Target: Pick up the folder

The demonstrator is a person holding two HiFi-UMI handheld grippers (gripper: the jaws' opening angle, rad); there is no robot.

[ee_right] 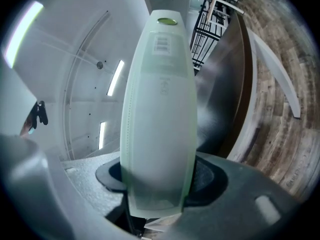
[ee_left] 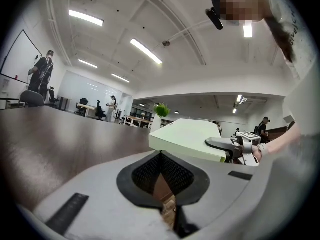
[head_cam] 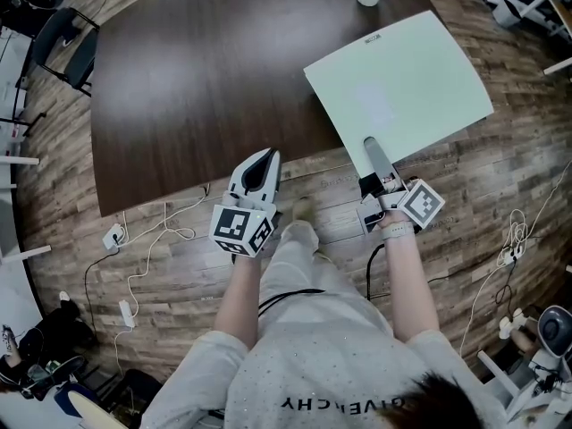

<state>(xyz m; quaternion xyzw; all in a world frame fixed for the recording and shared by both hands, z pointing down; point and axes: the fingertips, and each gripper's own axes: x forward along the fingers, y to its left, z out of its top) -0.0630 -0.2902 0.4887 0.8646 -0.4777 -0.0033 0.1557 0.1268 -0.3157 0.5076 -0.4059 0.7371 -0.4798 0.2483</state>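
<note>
Bright, even light from ceiling strip lights; gripper views bend and darken at edges; the close folder looks blurred.

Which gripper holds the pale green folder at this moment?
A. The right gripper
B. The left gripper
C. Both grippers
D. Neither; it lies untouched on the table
A: the right gripper is clamped on the near edge of the folder, which fills its own view between the jaws, while the left gripper is shut on nothing, apart from the folder.
</note>
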